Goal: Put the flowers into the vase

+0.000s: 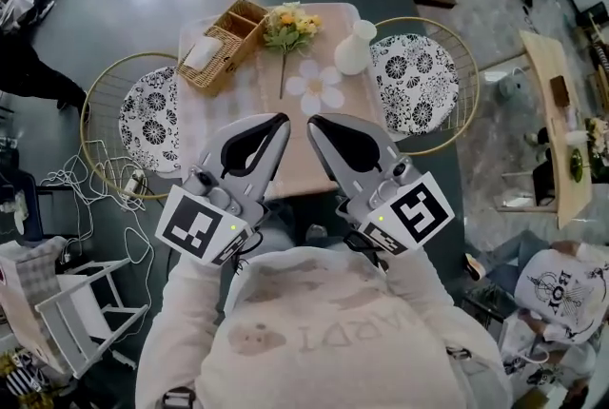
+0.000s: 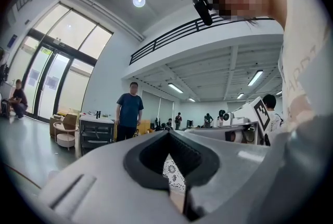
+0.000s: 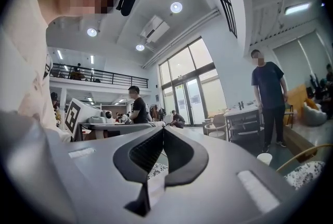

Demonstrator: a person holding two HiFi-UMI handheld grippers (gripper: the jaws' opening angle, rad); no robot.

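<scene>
In the head view a bunch of yellow and white flowers (image 1: 290,25) lies on the small pink table (image 1: 238,103), its stem pointing toward me. A white round-bellied vase (image 1: 354,48) stands upright just right of the blooms, apart from them. My left gripper (image 1: 283,120) and right gripper (image 1: 312,122) are side by side over the table's near edge, well short of the flowers. Both are shut with nothing between the jaws. In the left gripper view (image 2: 167,135) and the right gripper view (image 3: 162,130) the tips meet, and neither flowers nor vase appear.
A wicker basket (image 1: 226,41) holding white napkins sits at the table's far left. A white flower-shaped mat (image 1: 316,89) lies mid-table. Chairs with patterned cushions stand to the left (image 1: 147,117) and right (image 1: 414,84). Cables (image 1: 71,184) trail on the floor. A person (image 2: 128,110) stands farther off.
</scene>
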